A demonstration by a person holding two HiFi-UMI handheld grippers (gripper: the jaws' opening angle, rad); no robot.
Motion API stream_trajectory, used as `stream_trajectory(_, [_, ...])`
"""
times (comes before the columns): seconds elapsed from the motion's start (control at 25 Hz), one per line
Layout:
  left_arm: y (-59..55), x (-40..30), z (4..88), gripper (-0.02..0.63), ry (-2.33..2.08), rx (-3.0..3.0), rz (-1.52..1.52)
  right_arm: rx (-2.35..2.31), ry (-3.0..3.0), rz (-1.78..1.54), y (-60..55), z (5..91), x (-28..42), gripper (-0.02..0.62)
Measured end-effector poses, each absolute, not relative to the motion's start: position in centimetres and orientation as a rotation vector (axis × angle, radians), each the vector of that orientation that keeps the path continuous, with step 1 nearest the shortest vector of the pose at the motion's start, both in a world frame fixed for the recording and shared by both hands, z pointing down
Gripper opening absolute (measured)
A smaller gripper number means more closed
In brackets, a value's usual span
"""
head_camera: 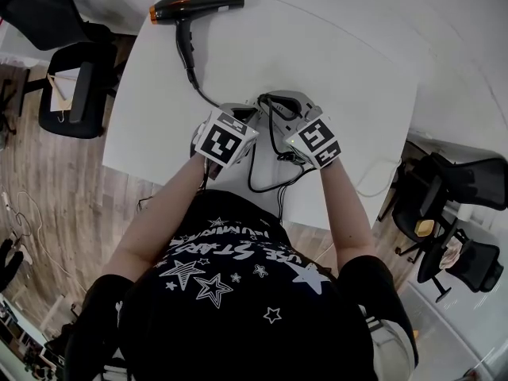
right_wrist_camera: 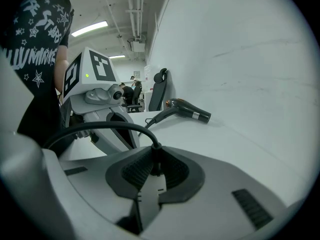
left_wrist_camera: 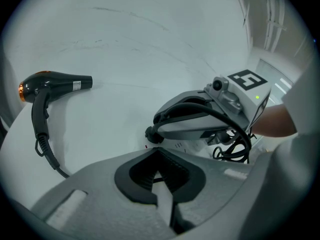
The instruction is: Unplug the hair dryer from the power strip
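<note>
The black hair dryer lies at the far left of the white table. Its cord runs toward me to both grippers near the front edge. My right gripper is shut on the black plug at the cord's end. My left gripper is shut on a white piece, which looks like the power strip under the right gripper's tip. Whether the plug sits in a socket is hidden.
Loose black cables loop over the table's front edge between my arms. A thin white cable hangs at the right edge. Office chairs stand on the floor at the left and right.
</note>
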State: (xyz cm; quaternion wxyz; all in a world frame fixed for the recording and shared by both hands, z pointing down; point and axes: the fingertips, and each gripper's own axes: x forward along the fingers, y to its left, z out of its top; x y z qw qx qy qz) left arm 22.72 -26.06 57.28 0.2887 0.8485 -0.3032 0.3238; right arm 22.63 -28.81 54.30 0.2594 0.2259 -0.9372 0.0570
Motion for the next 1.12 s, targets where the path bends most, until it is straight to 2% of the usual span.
stream_trajectory(0.2, [-26.1, 22.6, 57.3, 0.008, -0.800, 2.258, 0.851, 0.699, -2.675, 0.247, -29.7, 51.8, 23.5, 0.057])
stream_trajectory(0.4, [-26.1, 22.5, 57.3, 0.008, -0.800, 2.260, 0.850, 0.596, -2.595, 0.067, -29.7, 49.7, 23.1, 0.058])
stream_trajectory(1.12, [-25.6, 22.6, 57.0, 0.008, -0.739, 2.330, 0.780, 0.917, -2.510, 0.048, -26.7, 46.3, 25.5, 0.061])
